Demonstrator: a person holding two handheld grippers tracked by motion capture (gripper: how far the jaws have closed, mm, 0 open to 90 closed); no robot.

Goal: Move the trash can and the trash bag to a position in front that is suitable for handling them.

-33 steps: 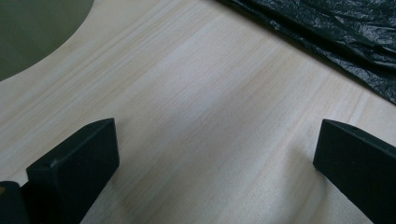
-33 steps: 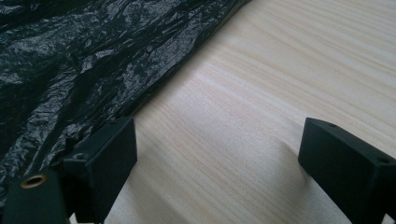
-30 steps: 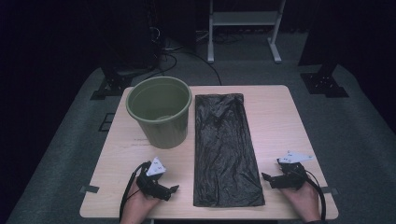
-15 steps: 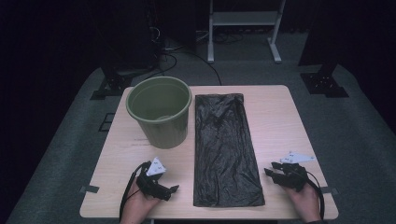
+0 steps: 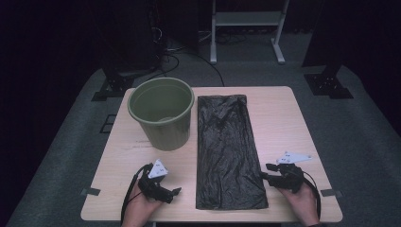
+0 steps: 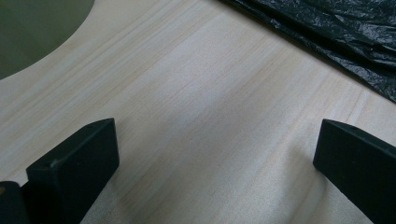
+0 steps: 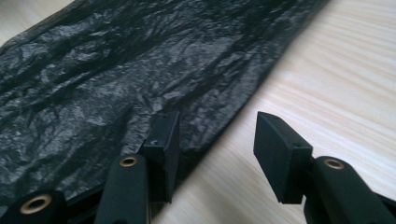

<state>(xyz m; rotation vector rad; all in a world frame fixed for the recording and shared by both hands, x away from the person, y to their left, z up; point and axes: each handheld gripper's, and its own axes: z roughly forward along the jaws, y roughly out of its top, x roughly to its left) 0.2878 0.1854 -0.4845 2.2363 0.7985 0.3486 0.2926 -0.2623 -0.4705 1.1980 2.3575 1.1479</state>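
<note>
**Right claw narrowed at the bag's edge**

The left claw [image 5: 176, 191] lay released on the counter [image 5: 283, 118], jaws wide and empty, the green bucket [image 5: 161, 112] beyond it. Between the claws lay the black bag [image 5: 228, 151], flat. The right claw [image 7: 215, 135] had just been closing from wide to half-open (nothing pinched yet); one jaw stood over the bag's near edge, the other over bare wood, likely readying a pinch.

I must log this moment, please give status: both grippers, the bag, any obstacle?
Left gripper open on bare table. Right gripper half open, jaws just closing, at the edge of the flat black plastic bag, not gripping. Green round plastic bin stands apart; nothing in the way.
</note>
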